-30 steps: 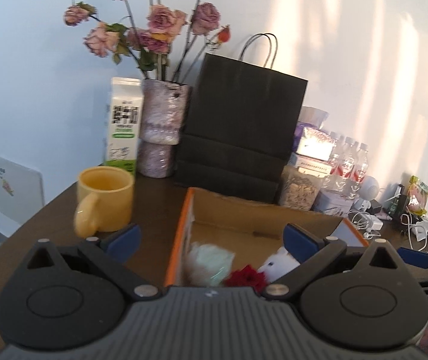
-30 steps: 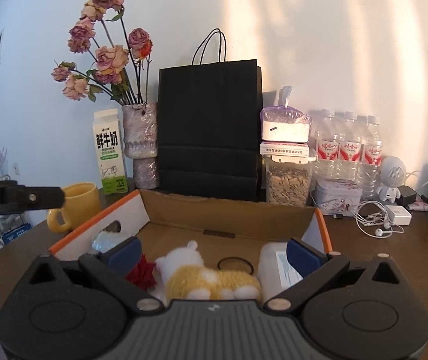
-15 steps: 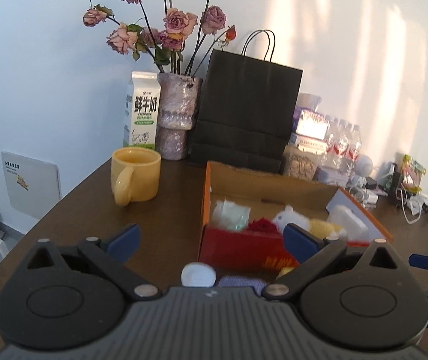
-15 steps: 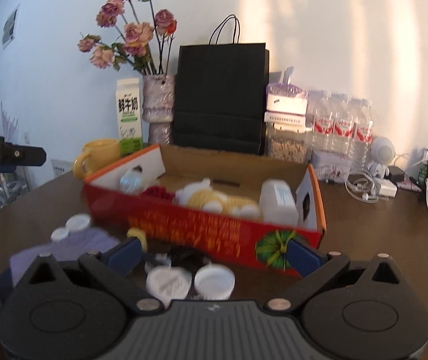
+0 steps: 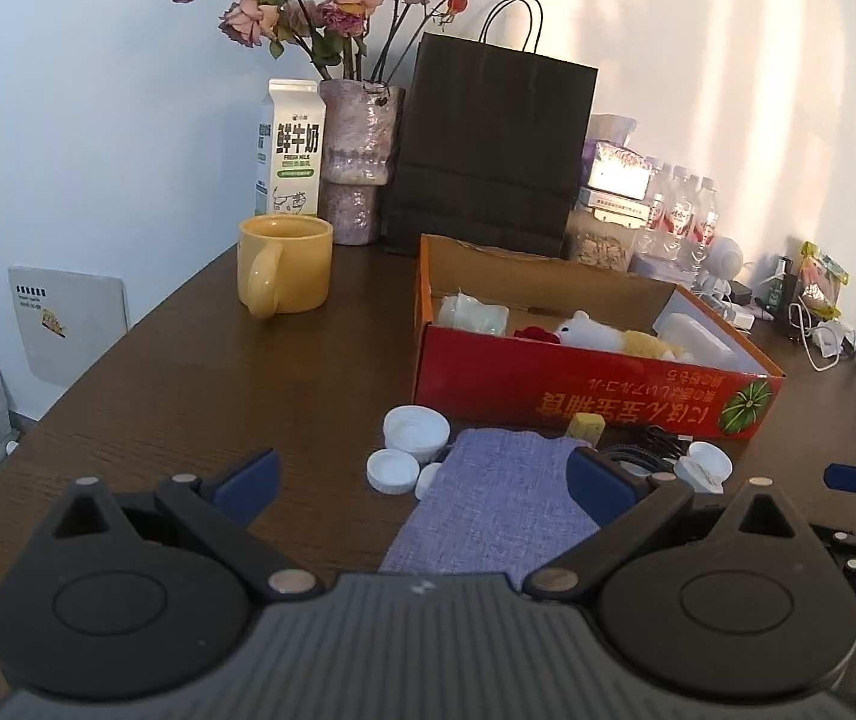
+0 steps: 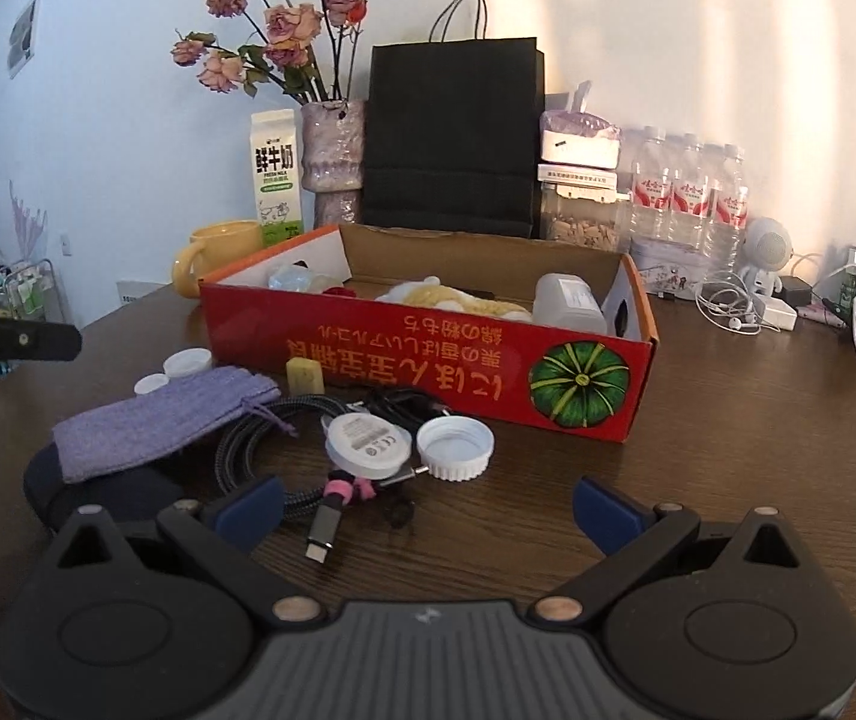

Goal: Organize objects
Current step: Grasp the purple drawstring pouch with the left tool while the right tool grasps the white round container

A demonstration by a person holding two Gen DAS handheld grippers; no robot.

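Before red box: pouch, cable, caps; both grippers' fingers apart.

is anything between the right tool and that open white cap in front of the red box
Nothing visible blocks it. The right tool is open, and the white cap lies just ahead on bare table. The round white disc and braided cable crowd its left side only.

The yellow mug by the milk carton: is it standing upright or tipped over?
Upright. The yellow ceramic mug stands on its base on the dark wooden table, round rim facing up.
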